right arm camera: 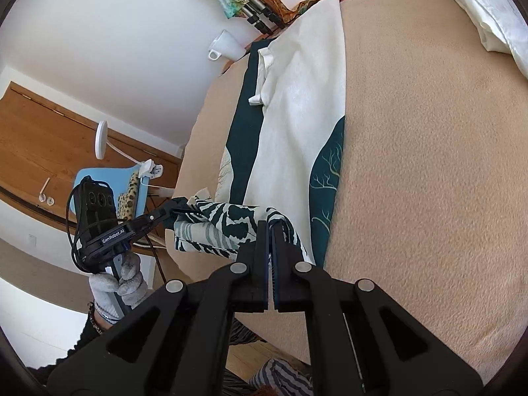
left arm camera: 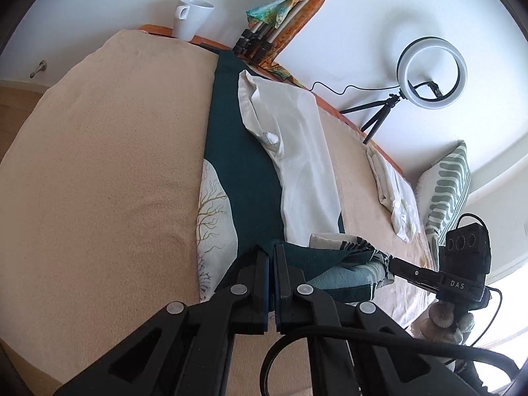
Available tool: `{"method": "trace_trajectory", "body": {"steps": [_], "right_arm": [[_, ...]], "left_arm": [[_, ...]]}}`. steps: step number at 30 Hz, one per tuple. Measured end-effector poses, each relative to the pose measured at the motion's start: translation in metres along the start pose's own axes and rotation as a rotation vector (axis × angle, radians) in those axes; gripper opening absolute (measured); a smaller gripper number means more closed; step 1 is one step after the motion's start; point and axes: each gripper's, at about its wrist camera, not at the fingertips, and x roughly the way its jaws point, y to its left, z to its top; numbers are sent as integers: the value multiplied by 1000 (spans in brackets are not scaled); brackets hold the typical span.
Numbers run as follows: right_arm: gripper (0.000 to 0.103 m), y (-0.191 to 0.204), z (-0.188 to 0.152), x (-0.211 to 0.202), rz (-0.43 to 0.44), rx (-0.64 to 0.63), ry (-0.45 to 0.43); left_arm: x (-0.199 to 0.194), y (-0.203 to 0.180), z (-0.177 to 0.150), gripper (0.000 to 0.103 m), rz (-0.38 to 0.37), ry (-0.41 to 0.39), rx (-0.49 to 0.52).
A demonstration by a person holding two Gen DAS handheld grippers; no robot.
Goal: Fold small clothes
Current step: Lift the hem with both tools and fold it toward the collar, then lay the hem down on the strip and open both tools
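A dark teal cloth with a pale tree print (left arm camera: pixel 237 165) (right arm camera: pixel 246 122) lies spread on the beige blanket (left arm camera: pixel 109 165) (right arm camera: pixel 429 132). A white garment (left arm camera: pixel 297 151) (right arm camera: pixel 297 99) lies on top of it. My left gripper (left arm camera: pixel 270 250) (right arm camera: pixel 176 208) is shut on the teal cloth's near edge. My right gripper (right arm camera: pixel 271 226) (left arm camera: pixel 391 262) is shut on the same edge further along. The edge is lifted between them and shows its zebra-like underside (right arm camera: pixel 231 221) (left arm camera: pixel 356 247).
A white mug (left arm camera: pixel 191 16) (right arm camera: pixel 224 44) stands at the far edge. A ring light on a tripod (left arm camera: pixel 429 72), bundled tripod legs (left arm camera: pixel 260 39), a striped cushion (left arm camera: pixel 445 191) and a crumpled white cloth (left arm camera: pixel 396 191) (right arm camera: pixel 488 10) sit nearby. A blue chair (right arm camera: pixel 132 188) stands beside the bed.
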Motion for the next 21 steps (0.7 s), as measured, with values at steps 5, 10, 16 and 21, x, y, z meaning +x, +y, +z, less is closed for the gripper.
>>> {"method": "trace_trajectory", "body": {"steps": [5,10,16,21], "right_arm": [[3,-13,37,20,-24,32,3],[3,-25,63,41,-51,50,20],[3,-37,78,58,-71,80,38],[3,-41,88,62,-93,92,27]], "left_arm": [[26,10,25,0,34,7,-22],[48,15,44,0,69,22,-15],[61,24,58,0,80,20,-40],[67,26,68,0,88,6,-43]]}}
